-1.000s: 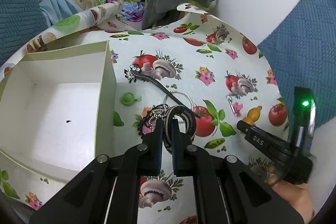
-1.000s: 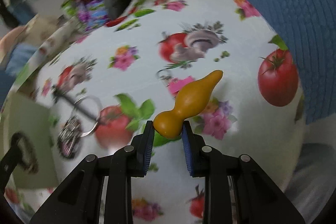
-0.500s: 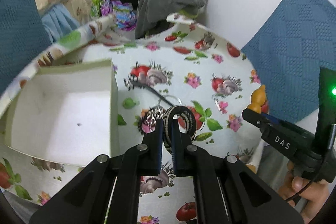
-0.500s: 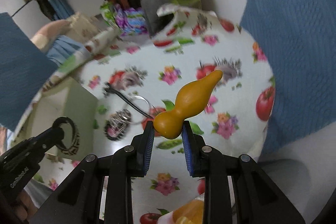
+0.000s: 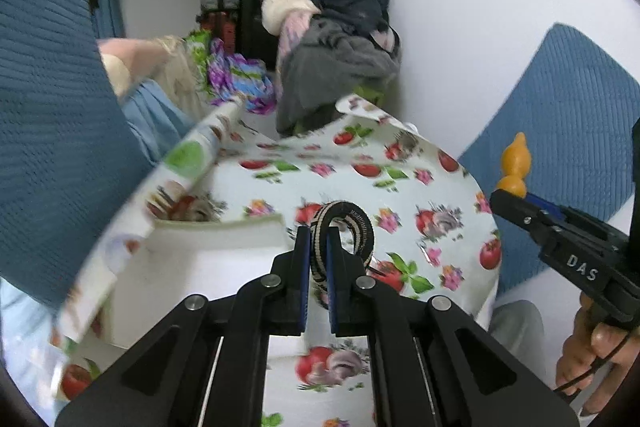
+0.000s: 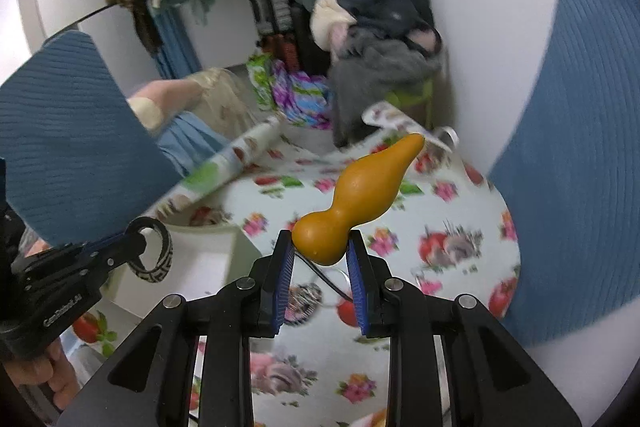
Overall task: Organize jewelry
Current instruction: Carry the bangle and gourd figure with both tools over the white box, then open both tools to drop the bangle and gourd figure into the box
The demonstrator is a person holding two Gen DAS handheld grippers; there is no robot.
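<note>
Both claws raised above the bench, each clamped on one piece.
The left claw (image 5: 318, 255) pinches a striped bangle (image 5: 344, 231) by its rim; the right claw (image 6: 320, 259) clamps the bulb of an amber gourd-shaped piece (image 6: 356, 195). The narrow rim hold may let the bangle swing free, and the rounded bulb may squirt out. The white box (image 5: 192, 267) near the bench's left edge shows nothing inside.
</note>
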